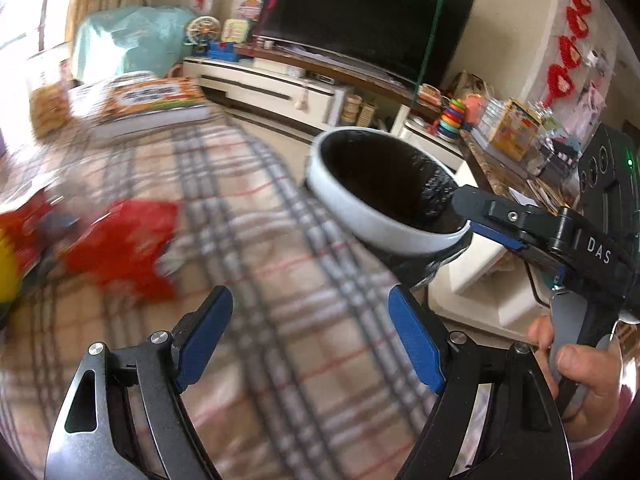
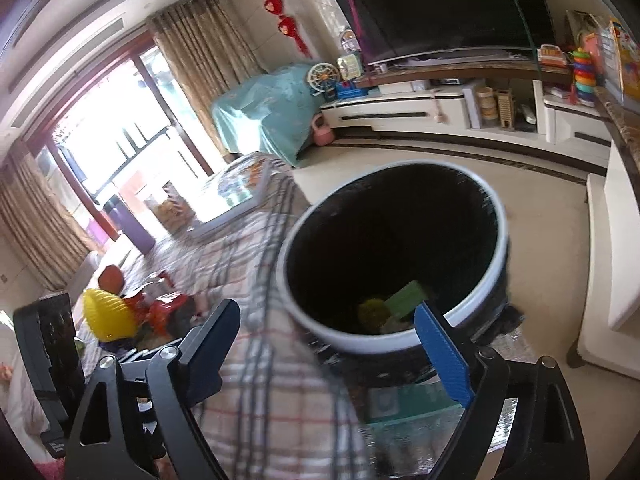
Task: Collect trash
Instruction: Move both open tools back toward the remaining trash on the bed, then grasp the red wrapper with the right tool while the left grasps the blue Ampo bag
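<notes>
A round trash bin (image 2: 394,256) with a white rim and a black liner stands just off the right edge of the plaid-covered table (image 1: 280,280). A green packet (image 2: 408,296) and a yellow scrap (image 2: 372,312) lie in its bottom. My right gripper (image 2: 324,348) hovers open before the bin, with nothing between its blue pads. In the left wrist view one of its fingers (image 1: 480,204) reaches over the rim. My left gripper (image 1: 312,336) is open and empty above the cloth. Red wrappers (image 1: 128,248) lie blurred on the table to its left, beside a yellow ridged object (image 2: 108,314).
Flat printed boxes (image 1: 152,100) are stacked at the table's far end. A big dark TV (image 1: 360,16) stands on a low white cabinet (image 1: 272,84) with toys along the far wall. A hand (image 1: 576,360) grips the right tool's handle. Curtains and a bright window (image 2: 112,136) are at the left.
</notes>
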`<state>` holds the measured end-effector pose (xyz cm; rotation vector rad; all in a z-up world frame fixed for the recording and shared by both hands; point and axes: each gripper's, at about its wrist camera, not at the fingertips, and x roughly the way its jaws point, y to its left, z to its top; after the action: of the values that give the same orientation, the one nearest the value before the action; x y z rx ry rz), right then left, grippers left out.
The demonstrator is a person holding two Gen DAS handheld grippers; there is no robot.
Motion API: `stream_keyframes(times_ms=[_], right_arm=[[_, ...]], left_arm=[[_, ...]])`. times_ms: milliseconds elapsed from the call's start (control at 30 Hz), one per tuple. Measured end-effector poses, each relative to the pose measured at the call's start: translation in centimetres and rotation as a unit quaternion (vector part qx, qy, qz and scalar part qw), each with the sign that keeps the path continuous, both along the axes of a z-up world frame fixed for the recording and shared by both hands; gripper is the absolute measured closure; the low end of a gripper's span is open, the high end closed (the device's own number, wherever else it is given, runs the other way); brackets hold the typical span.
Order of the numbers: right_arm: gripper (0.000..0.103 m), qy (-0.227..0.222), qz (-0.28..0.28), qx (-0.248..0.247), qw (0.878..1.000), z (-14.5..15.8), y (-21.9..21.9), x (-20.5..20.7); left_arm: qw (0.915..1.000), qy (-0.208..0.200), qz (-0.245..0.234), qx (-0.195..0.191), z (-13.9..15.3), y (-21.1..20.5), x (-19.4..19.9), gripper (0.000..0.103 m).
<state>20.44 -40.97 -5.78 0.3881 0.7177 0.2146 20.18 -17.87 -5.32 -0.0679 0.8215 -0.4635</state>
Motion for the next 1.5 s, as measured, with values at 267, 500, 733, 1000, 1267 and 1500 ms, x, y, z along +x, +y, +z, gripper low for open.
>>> stream_keyframes(times_ms=[267,500,733,1000,1267,1500], right_arm=[[0.011,0.005,0.047,0.006,0.999,-0.8,5.4,-1.1],[0.011,0.014,0.084,-0.002,0.996,-1.6,9.4,-1.1],[0.011,0.019,0.112,-0.006,0.994,-1.9,12.6,-0.7],[0.011,0.028,0.141,-0.012,0.990,-2.7,15.9,0.6],[0.011,0.041,0.160,-0.016,0.986,-3.2,18.2,2.7],[0.011,0.054,0.166,-0.027,0.984,-3.5,19.9,5.5]], left_arm=[[0.9976,0.001,0.069,-0.010,-0.4,6.8,-2.4,0.021],[0.9918,0.008,0.125,-0.021,-1.3,11.8,-3.7,0.021],[0.9859,0.010,0.165,-0.027,-1.8,14.6,-4.6,0.021],[0.9790,0.003,0.204,-0.008,-1.7,17.0,-4.4,0.021],[0.9697,0.006,0.244,-0.001,-1.3,20.0,-3.0,0.016],[0.9666,-0.008,0.256,0.002,-1.3,20.8,-1.2,0.015]])
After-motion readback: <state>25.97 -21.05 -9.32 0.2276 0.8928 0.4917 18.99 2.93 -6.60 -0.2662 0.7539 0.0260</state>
